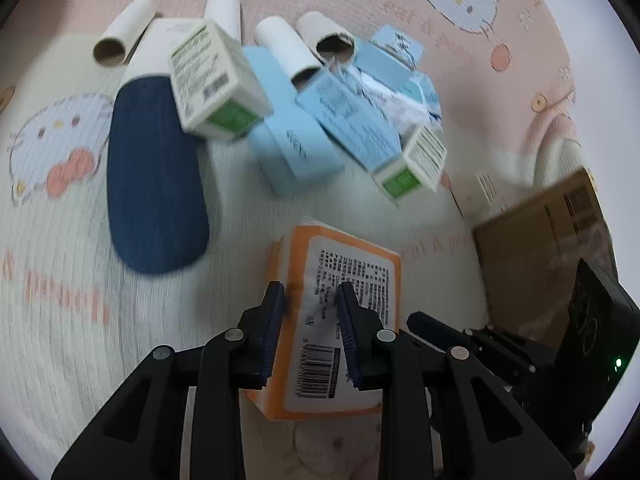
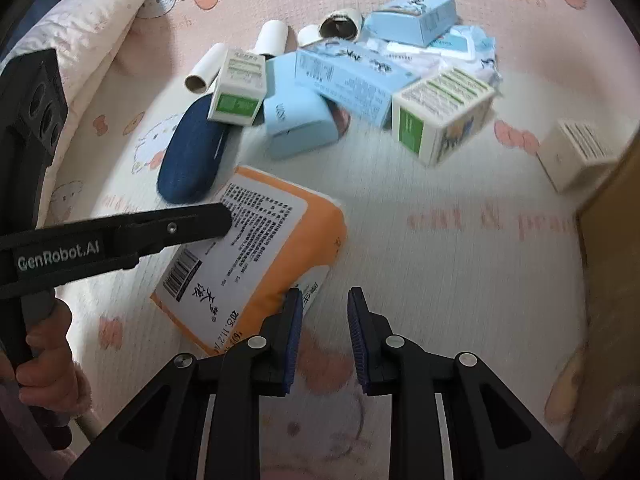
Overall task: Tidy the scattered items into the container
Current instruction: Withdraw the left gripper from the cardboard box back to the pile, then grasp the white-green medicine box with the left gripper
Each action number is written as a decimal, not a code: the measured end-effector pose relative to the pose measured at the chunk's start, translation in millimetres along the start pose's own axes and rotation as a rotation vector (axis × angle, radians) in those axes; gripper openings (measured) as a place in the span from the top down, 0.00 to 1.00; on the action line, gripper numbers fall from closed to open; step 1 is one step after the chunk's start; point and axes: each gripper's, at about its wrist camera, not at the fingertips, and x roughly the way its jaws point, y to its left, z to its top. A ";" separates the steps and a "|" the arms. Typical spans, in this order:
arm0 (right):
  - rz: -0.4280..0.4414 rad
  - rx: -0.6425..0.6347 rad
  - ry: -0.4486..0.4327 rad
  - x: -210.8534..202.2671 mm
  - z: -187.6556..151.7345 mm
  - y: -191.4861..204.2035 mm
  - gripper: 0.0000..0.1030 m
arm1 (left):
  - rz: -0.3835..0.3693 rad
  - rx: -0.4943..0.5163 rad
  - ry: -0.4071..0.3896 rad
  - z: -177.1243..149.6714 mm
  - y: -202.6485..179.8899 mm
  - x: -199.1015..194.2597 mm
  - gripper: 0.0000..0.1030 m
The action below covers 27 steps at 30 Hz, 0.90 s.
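Note:
An orange tissue pack (image 1: 336,304) with a white printed label lies on the cat-print mat. My left gripper (image 1: 312,328) is shut on it: one pad presses its left edge, the other its label. In the right wrist view one of that gripper's fingers (image 2: 180,228) lies across the pack (image 2: 276,248). My right gripper (image 2: 327,336) is shut, its jaws drawn close with only bare mat between them, and its left finger stands beside the pack's near corner. The brown cardboard box (image 1: 540,248) stands to the right, also at the edge (image 2: 612,280) of the right wrist view.
Beyond the pack lie a navy case (image 1: 156,176), light blue boxes (image 1: 296,148), white-and-green boxes (image 1: 216,80) and several cardboard tubes (image 1: 120,32). Another white box (image 2: 576,152) sits near the cardboard box. A quilt (image 2: 92,32) bounds the left, where a hand (image 2: 44,352) grips a handle.

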 end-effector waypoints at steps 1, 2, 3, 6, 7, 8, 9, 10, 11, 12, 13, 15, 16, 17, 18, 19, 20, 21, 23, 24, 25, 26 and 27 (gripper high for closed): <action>-0.002 0.002 -0.007 2.0 4.6 -1.3 0.79 | 0.008 0.006 -0.007 5.4 -0.9 2.3 0.72; 0.001 0.002 -0.008 4.6 9.2 -2.1 0.79 | 0.021 0.021 -0.017 12.8 -2.9 5.1 0.71; 0.003 0.003 -0.013 6.5 13.9 -2.8 0.79 | 0.032 0.031 -0.023 17.3 -4.0 6.3 0.71; 0.010 -0.006 -0.015 11.2 24.4 -1.3 0.79 | 0.056 0.049 -0.013 30.3 -6.8 9.9 0.71; 0.009 -0.021 -0.018 11.7 25.4 0.3 0.79 | 0.059 0.051 -0.008 32.3 -6.2 9.7 0.71; 0.004 -0.033 -0.021 11.6 25.6 1.0 0.79 | 0.056 0.048 0.000 33.7 -5.2 9.0 0.69; -0.011 -0.035 -0.025 10.6 24.9 -0.5 0.79 | 0.052 0.040 0.006 34.5 -3.3 7.7 0.68; -0.024 -0.022 -0.029 8.9 24.5 -3.6 0.79 | 0.054 0.028 0.013 34.9 -1.2 6.3 0.67; -0.032 0.002 -0.028 7.0 24.0 -8.3 0.79 | 0.058 0.013 0.020 34.6 1.0 4.3 0.65; -0.036 0.033 -0.027 4.0 23.7 -15.4 0.79 | 0.057 0.003 0.023 34.4 2.2 2.1 0.64; -0.046 0.057 -0.031 1.1 24.0 -21.6 0.79 | 0.053 -0.003 0.022 34.4 2.6 -0.2 0.62; -0.081 0.084 -0.043 -6.3 24.6 -33.5 0.79 | 0.036 0.000 0.010 35.6 -0.9 -5.3 0.55; -0.101 0.087 -0.046 -9.0 25.6 -38.3 0.79 | 0.035 0.007 0.006 36.9 -4.0 -6.5 0.51; -0.130 0.087 -0.047 -11.2 27.7 -43.5 0.79 | 0.033 0.025 -0.004 39.6 -10.4 -7.6 0.51; -0.151 0.086 -0.046 -11.9 30.2 -47.5 0.78 | 0.032 0.038 -0.010 42.2 -15.4 -7.6 0.51; -0.174 0.082 -0.046 -12.1 33.3 -51.6 0.78 | 0.029 0.054 -0.015 45.8 -21.2 -6.9 0.51; -0.186 0.075 -0.046 -12.0 36.9 -55.1 0.78 | 0.020 0.069 -0.017 50.0 -28.2 -4.7 0.51; -0.195 0.062 -0.047 -12.2 42.4 -59.5 0.78 | 0.009 0.075 -0.016 54.2 -34.3 -2.0 0.51; -0.219 0.047 -0.061 -14.1 57.2 -68.2 0.78 | -0.028 0.068 0.001 64.3 -47.4 7.0 0.51; -0.230 0.041 -0.069 -14.4 63.7 -70.7 0.77 | -0.041 0.060 0.007 68.1 -51.6 10.6 0.51; -0.251 0.032 -0.083 -16.4 72.0 -74.7 0.77 | -0.054 0.051 0.009 71.7 -55.8 14.5 0.51; -0.273 0.023 -0.095 -18.8 79.2 -78.0 0.77 | -0.071 0.041 0.012 76.3 -60.9 19.4 0.51; -0.291 0.016 -0.106 -20.1 87.8 -81.2 0.77 | -0.079 0.035 0.012 78.9 -63.9 22.2 0.51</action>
